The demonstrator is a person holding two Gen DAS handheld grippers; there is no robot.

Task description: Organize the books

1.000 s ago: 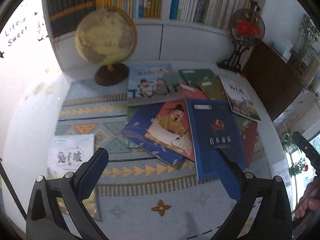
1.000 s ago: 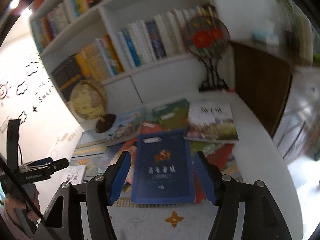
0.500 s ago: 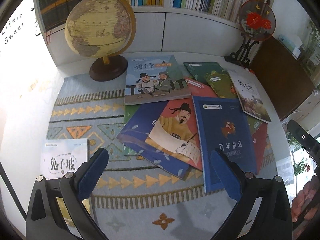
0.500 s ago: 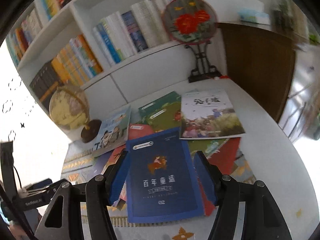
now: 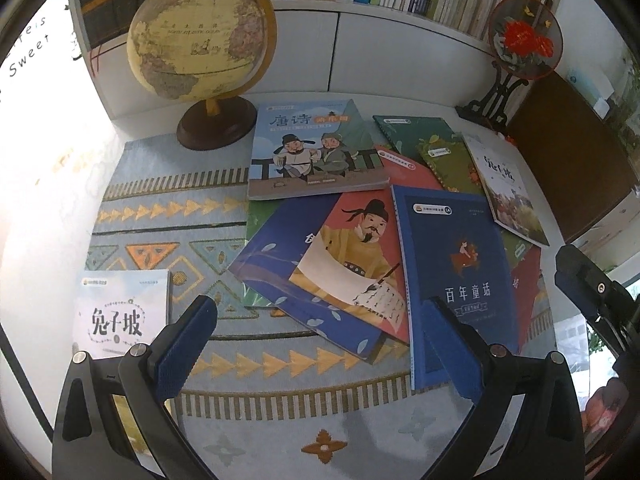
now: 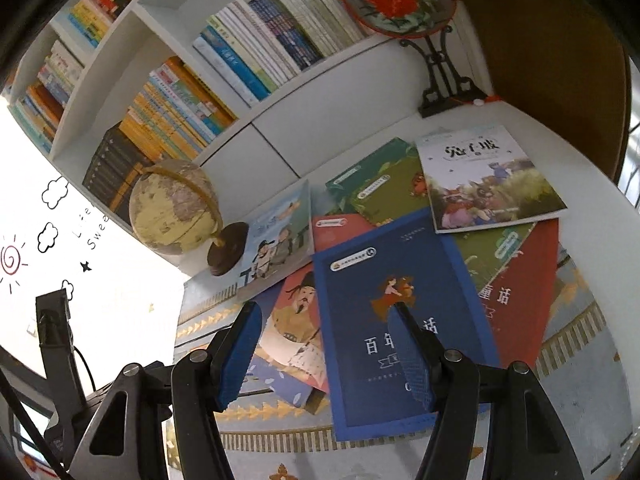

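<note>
Left hand-held gripper: jaws spread wide, empty, over patterned mat. Right hand-held gripper: jaws apart, empty, above dark blue book. Blue book at 5 o'clock of overlapping pile on desk. One white book apart, 8 o'clock. One globe, 11 o'clock.

My two views bend like a fishbowl, with dark round corners. Bright light pours in at the left and washes the wall out white. The books in the middle look sharp and clear. Soft shadows lie on the mat near me. Far shelves look curved.
</note>
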